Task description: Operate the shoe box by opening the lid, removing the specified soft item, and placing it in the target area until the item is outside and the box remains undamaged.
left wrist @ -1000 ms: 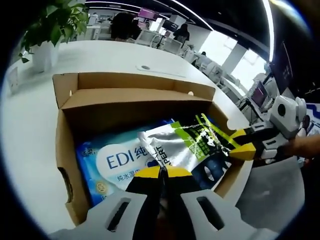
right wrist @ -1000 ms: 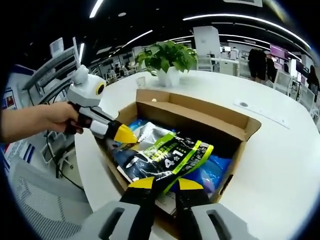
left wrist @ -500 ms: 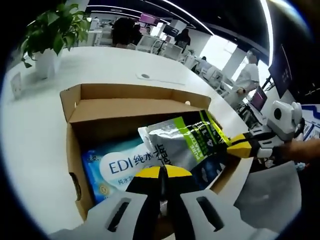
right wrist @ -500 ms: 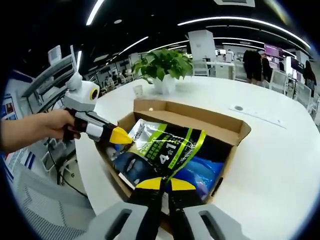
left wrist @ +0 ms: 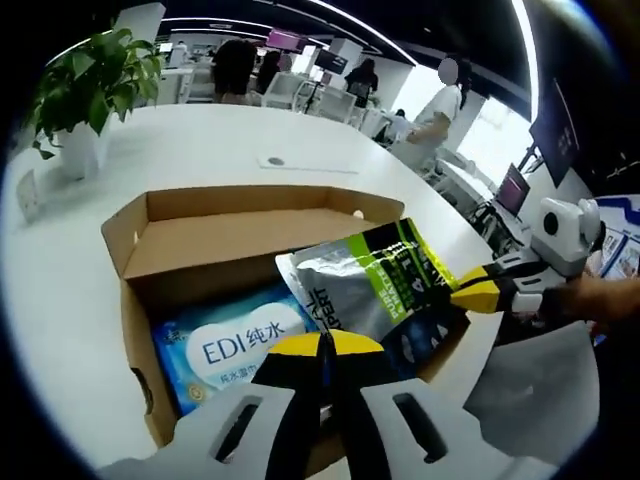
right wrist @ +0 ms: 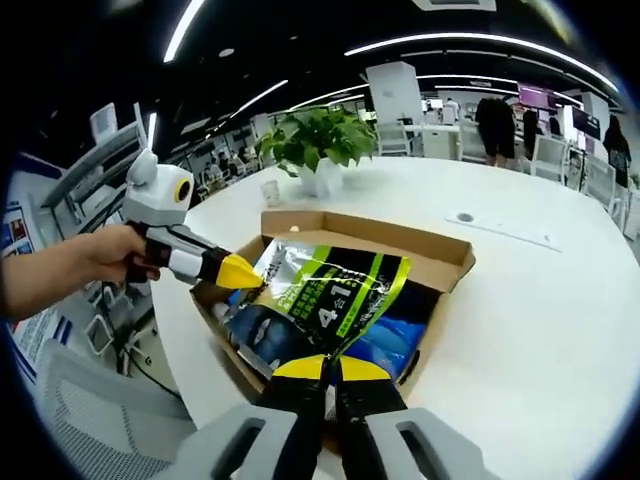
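**Pouch Raised From Box: Status After Lift**

Now the silver, green and black soft foil pouch [left wrist: 375, 290] is carried higher than it was one second earlier. At that time it lay low among the contents; at present it is held above the rim of the open brown cardboard shoe box [left wrist: 225, 215], with its lower end over the interior. The lid flap is folded back. Removal is judged to be nearly complete; transfer to the target area is not yet done.

The left gripper [left wrist: 322, 345] is clamped on one edge of the pouch, with the jaws closed together. The right gripper [right wrist: 332, 368] is likewise closed on the opposite end of the pouch. The load is thus shared between both tools.

In the left gripper view, the blue-and-white wet-wipe pack [left wrist: 235, 345] that remains in the box is seen, with its printed label legible. In the right gripper view [right wrist: 390, 340] that pack is largely covered by the pouch, but the hand [right wrist: 105, 255] that holds the left gripper and the wide bare area of white round table [right wrist: 540, 290] beside the box are shown.
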### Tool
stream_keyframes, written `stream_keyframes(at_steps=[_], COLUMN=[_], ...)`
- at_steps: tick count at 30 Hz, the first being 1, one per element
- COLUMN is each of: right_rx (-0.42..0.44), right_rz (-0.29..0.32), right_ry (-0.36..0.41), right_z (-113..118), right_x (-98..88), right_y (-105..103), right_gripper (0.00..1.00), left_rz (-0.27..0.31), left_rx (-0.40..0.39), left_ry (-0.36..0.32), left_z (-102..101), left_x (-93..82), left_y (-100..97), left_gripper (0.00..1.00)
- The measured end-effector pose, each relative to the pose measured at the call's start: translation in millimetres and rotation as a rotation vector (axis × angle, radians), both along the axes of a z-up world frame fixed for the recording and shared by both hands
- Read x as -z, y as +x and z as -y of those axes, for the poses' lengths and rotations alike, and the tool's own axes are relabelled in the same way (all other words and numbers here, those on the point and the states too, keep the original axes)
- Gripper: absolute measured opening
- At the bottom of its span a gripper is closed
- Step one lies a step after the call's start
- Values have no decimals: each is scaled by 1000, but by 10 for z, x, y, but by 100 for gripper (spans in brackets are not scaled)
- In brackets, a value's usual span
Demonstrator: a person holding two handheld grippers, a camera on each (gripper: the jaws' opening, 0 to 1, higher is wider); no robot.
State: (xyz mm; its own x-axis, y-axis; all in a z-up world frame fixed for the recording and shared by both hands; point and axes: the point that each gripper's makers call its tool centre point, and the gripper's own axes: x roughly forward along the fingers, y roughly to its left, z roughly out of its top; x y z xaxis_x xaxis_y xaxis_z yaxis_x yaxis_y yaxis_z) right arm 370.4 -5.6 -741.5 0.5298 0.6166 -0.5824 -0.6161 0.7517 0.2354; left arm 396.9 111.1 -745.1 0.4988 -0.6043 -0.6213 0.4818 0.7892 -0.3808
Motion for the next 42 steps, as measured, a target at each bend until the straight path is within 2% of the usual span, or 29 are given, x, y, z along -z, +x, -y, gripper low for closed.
stream_keyframes(at_steps=[21,42], right_rx=[50,117], right_rz=[-26,-40], right_ry=[7,-1], right_z=[360,851], right_x=[-72,-117], right_y=[-41,-11], right_gripper=[0,0], left_rz=[0,6], left_rx=[56,82], left_ry=[11,-10], left_z=[357,837], left_x=[-86,-197], left_y=[-4,71], left_gripper=[0,0])
